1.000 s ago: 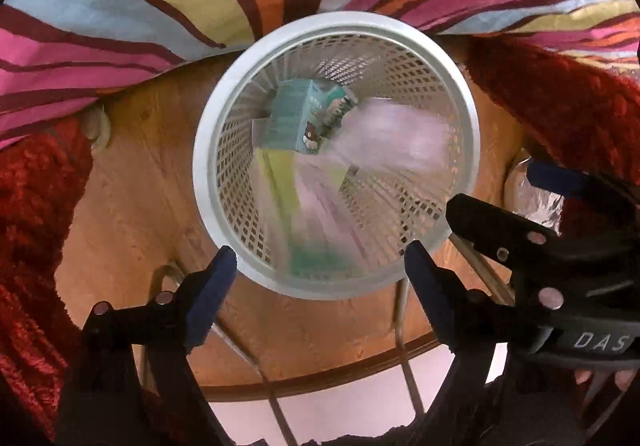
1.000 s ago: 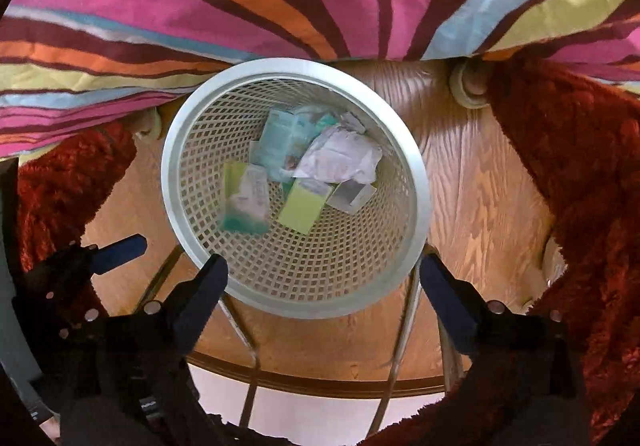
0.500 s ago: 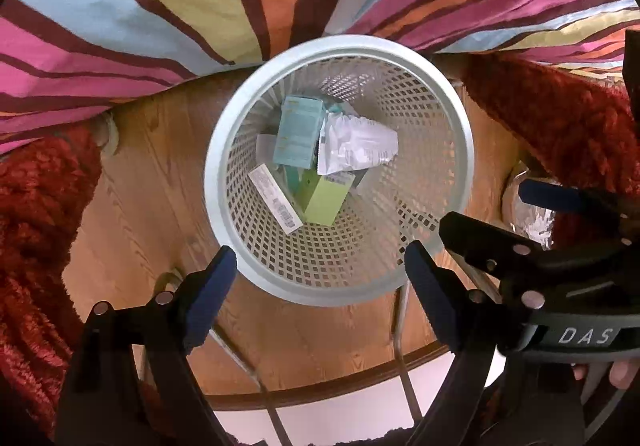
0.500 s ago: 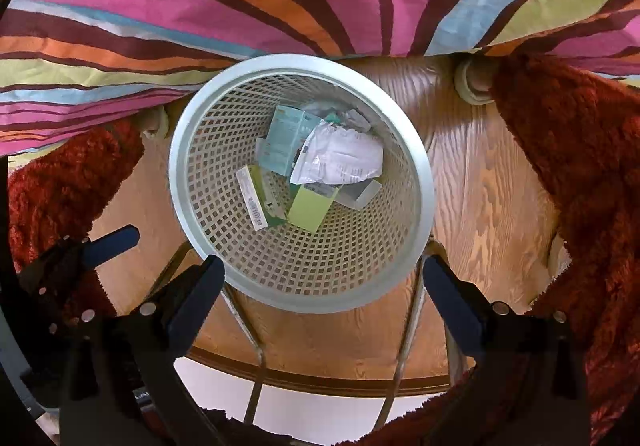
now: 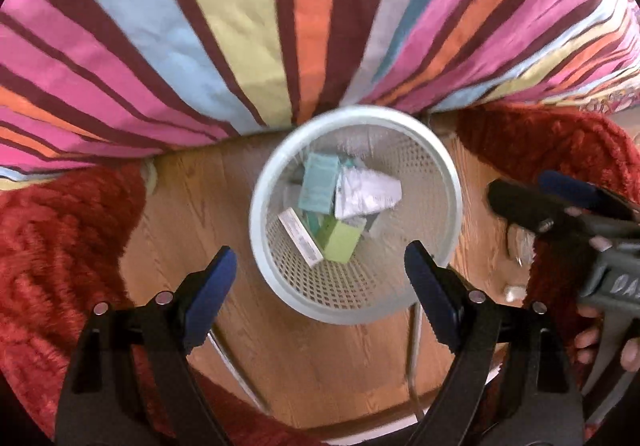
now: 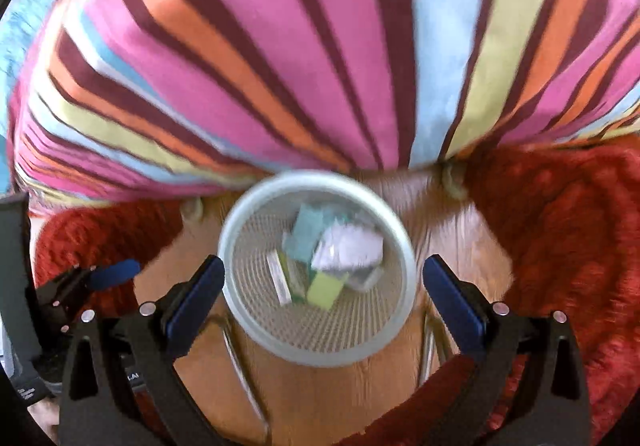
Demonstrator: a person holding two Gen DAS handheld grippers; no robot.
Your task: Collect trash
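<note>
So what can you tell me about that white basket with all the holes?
The white basket is round, looks like plastic, with a smooth solid rim and mesh walls full of little square holes. It stands upright on the wooden floor, close to the striped bedspread, seen from above. Inside lie a teal box, a crumpled white wrapper, a yellow-green box and a white barcoded box.

A home, most likely a bedroom: a brightly striped bedspread (image 5: pixel 280 25) hangs over wood-plank floor (image 5: pixel 320 366), shaggy red rugs (image 5: pixel 60 246) lie on either side, and a white mesh wastebasket (image 5: pixel 448 173) stands by the bed's edge holding small cartons and crumpled paper (image 5: pixel 366 193).
</note>
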